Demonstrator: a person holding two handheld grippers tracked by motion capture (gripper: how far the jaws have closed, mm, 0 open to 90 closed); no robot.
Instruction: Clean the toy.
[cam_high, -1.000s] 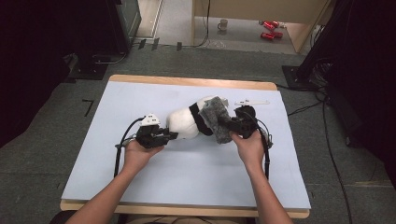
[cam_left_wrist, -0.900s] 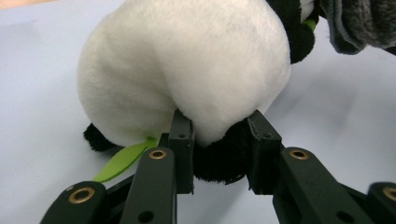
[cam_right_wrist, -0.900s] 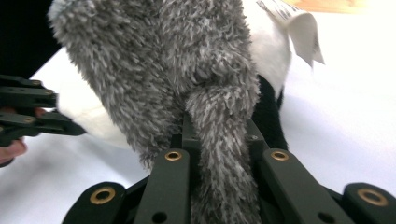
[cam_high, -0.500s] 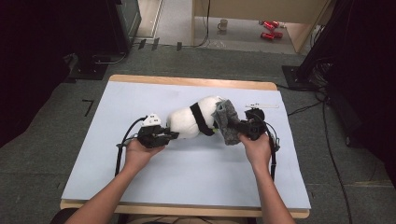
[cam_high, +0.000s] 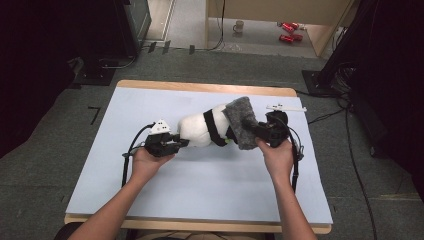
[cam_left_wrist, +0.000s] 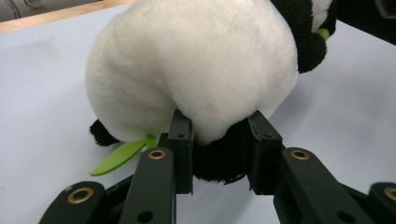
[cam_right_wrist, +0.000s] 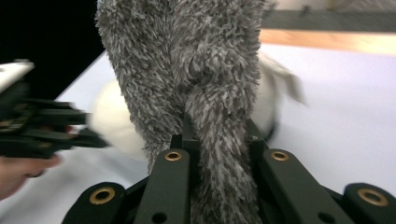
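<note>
Beyond the table (cam_high: 150, 100), mug (cam_high: 239, 26), red cans (cam_high: 287, 31)

The left hand-held gripper (cam_left_wrist: 219, 151) is seen from behind its two black jaws, which rise from the lower edge. Between the jaws a black plush part of the panda toy (cam_left_wrist: 196, 70) is clamped, just under the big white rounded body. The white body is pressed against the jaw tips from above. A small green leaf (cam_left_wrist: 119, 156) is attached low on the toy, left of the jaws, and it lies close to the pale bench (cam_left_wrist: 42, 93). More black plush with a green spot is visible at the upper right.
</note>
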